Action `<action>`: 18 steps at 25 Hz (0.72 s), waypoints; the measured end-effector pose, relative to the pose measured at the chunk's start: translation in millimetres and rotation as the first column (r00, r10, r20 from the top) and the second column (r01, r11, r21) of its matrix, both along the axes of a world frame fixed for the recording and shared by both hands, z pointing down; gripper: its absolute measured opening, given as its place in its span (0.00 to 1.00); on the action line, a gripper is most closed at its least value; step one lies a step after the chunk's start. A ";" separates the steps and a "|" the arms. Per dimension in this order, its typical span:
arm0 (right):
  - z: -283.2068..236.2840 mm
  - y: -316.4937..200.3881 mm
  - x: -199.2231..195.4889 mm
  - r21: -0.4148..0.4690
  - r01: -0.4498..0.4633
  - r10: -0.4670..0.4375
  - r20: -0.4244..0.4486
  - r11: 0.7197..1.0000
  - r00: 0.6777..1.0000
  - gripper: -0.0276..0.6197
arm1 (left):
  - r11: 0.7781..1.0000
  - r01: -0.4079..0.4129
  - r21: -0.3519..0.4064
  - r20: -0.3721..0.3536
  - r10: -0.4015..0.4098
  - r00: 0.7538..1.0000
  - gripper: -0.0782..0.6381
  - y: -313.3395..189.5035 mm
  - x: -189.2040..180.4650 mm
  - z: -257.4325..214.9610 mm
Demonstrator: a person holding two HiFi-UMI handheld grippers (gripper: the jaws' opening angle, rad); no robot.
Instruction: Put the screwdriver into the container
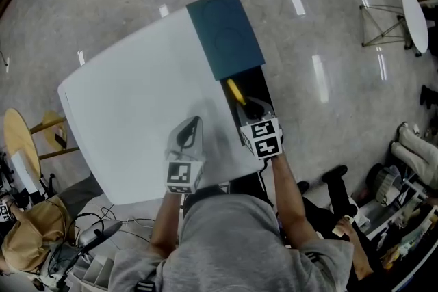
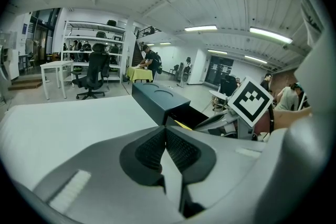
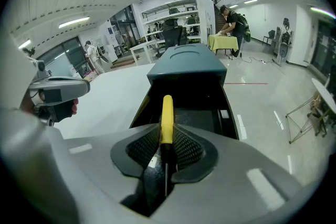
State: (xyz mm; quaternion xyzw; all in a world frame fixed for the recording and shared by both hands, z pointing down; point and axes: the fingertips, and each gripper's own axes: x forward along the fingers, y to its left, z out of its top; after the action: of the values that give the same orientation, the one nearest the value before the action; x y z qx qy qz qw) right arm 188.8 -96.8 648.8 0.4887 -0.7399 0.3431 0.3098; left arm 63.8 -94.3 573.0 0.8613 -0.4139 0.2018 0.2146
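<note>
Right gripper (image 3: 166,136) fingers clamp the yellow-handled screwdriver (image 3: 166,115) low on its handle, which points over the dark open part of the dark teal box-shaped container (image 1: 226,34) at the white bench (image 1: 130,106) edge, shaft mostly hidden; left gripper (image 2: 165,148) fingers pressed together, empty.

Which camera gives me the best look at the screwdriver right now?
The right gripper view: the screwdriver sits at its centre, yellow handle clamped between the right tongs and pointing toward the open container. The head view shows only a short yellow piece past those tongs; the left gripper view, a yellow sliver.
</note>
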 end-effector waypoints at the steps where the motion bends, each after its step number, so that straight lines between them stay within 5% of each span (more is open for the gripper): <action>1: -2.9 -0.5 0.1 0.007 0.001 -0.001 -0.001 1.000 1.000 0.17 | 1.000 0.001 0.004 0.001 -0.001 1.000 0.12 -0.6 -0.4 -1.9; 18: -95.4 3.1 -10.4 0.261 0.003 -0.003 -0.001 0.965 1.000 0.17 | 0.981 0.006 0.193 -0.032 0.000 0.999 0.13 3.5 -8.3 -69.3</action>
State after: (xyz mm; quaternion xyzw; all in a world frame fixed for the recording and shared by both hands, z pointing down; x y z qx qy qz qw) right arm 178.5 -93.7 553.3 0.5245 -0.7792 0.2419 0.2435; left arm 55.6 -90.8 503.7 0.8805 -0.4295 0.1465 0.1368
